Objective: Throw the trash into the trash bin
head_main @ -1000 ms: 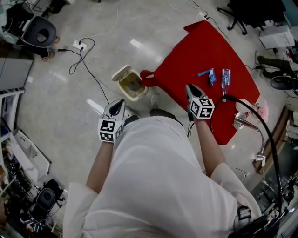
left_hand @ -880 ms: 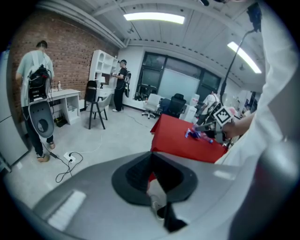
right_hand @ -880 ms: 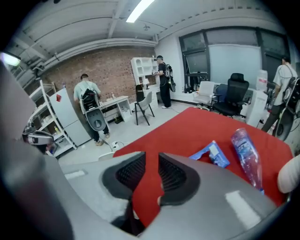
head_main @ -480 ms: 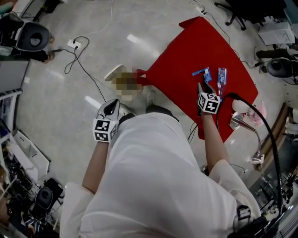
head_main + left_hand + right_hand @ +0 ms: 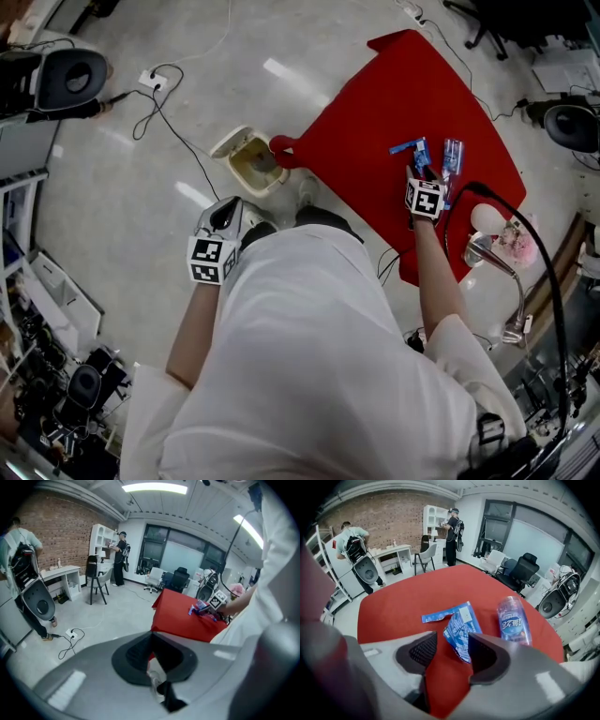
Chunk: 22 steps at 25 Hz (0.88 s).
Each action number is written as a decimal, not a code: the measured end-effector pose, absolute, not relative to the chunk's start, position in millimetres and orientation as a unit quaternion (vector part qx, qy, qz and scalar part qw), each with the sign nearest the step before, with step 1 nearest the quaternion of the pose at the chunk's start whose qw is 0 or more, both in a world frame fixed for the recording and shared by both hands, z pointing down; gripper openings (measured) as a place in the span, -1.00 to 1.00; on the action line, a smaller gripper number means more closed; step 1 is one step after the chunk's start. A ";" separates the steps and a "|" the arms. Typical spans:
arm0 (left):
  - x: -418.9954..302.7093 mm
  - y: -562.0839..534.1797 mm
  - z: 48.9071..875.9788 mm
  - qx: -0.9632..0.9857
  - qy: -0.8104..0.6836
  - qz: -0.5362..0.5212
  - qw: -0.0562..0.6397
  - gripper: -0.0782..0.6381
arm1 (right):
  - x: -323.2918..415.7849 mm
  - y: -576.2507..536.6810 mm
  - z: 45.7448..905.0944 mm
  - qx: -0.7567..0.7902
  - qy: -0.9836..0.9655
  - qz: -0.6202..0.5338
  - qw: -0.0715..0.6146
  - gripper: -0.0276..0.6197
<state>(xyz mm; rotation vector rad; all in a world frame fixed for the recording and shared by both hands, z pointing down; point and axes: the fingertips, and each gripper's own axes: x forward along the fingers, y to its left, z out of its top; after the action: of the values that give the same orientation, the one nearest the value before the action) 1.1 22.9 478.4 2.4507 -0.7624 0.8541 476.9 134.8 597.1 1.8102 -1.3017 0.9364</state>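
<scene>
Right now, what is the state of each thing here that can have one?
Trash bin: lid open.
Wrapper: crumpled, lying on the red cloth.
Bottle: lying on its side.
Left gripper: shut, empty.
Right gripper: open, jaws have just been opening, wrapper's end between them, not pinched.

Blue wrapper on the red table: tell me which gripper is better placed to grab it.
Right. The right gripper hangs over the red table, its fingers just opening with the blue wrapper between them, not yet gripped. The left gripper hangs shut near the trash bin, off the table.
</scene>
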 end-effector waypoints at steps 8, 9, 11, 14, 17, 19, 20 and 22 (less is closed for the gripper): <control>5.8 21.4 482.4 0.880 -0.290 0.304 0.223 -0.77 | 493.0 134.0 605.5 0.706 -0.482 0.372 0.361 -0.90; 5.6 21.3 482.3 0.880 -0.292 0.302 0.223 -0.77 | 491.7 132.3 603.7 0.706 -0.486 0.370 0.359 -0.91; 4.0 22.5 482.6 0.879 -0.294 0.300 0.224 -0.77 | 486.2 129.0 601.0 0.702 -0.497 0.365 0.355 -0.91; 0.1 23.6 481.9 0.880 -0.297 0.296 0.224 -0.77 | 471.2 122.7 595.1 0.698 -0.512 0.363 0.345 -0.91; -6.0 25.0 480.5 0.880 -0.299 0.293 0.223 -0.77 | 447.4 112.9 587.6 0.686 -0.535 0.357 0.340 -0.91; -12.4 26.7 480.2 0.880 -0.302 0.291 0.224 -0.76 | 428.8 105.5 583.2 0.678 -0.550 0.353 0.337 -0.91; -15.5 27.8 480.4 0.880 -0.302 0.290 0.224 -0.77 | 419.2 101.3 581.6 0.673 -0.558 0.350 0.336 -0.91; -21.5 31.2 481.5 0.879 -0.303 0.291 0.225 -0.76 | 399.2 92.4 579.7 0.662 -0.575 0.346 0.334 -0.91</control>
<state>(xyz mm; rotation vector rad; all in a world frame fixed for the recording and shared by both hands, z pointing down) -21.5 31.2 481.5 2.4250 -0.8361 0.8026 399.2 92.4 579.7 1.7280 -1.5012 0.9020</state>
